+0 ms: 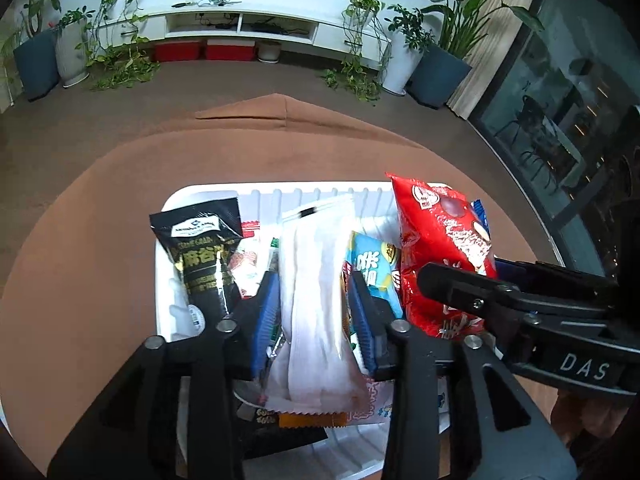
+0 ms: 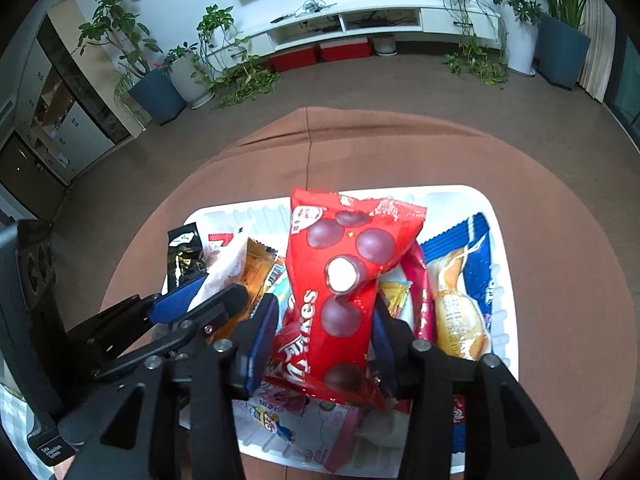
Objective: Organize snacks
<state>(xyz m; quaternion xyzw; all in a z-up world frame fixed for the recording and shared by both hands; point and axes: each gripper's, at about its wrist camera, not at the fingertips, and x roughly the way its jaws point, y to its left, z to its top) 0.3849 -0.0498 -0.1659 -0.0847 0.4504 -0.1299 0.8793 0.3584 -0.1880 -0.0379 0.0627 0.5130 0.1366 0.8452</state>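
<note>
A white tray (image 1: 176, 204) full of snack packets sits on a round brown table (image 1: 80, 240). My left gripper (image 1: 314, 312) is shut on a white translucent packet (image 1: 316, 280), held upright over the tray. My right gripper (image 2: 324, 332) is shut on a red chocolate-ball packet (image 2: 340, 280), also over the tray (image 2: 496, 232). The red packet (image 1: 440, 240) and the right gripper show in the left wrist view. The left gripper (image 2: 200, 300) with the white packet (image 2: 228, 268) shows at the left of the right wrist view.
In the tray lie a black packet (image 1: 200, 256), a light blue packet (image 1: 376, 268), an orange packet (image 2: 260, 272), a blue-and-white packet (image 2: 472, 280) and a pink stick (image 2: 420, 292). Beyond the table are floor, potted plants and a white TV cabinet (image 1: 240, 24).
</note>
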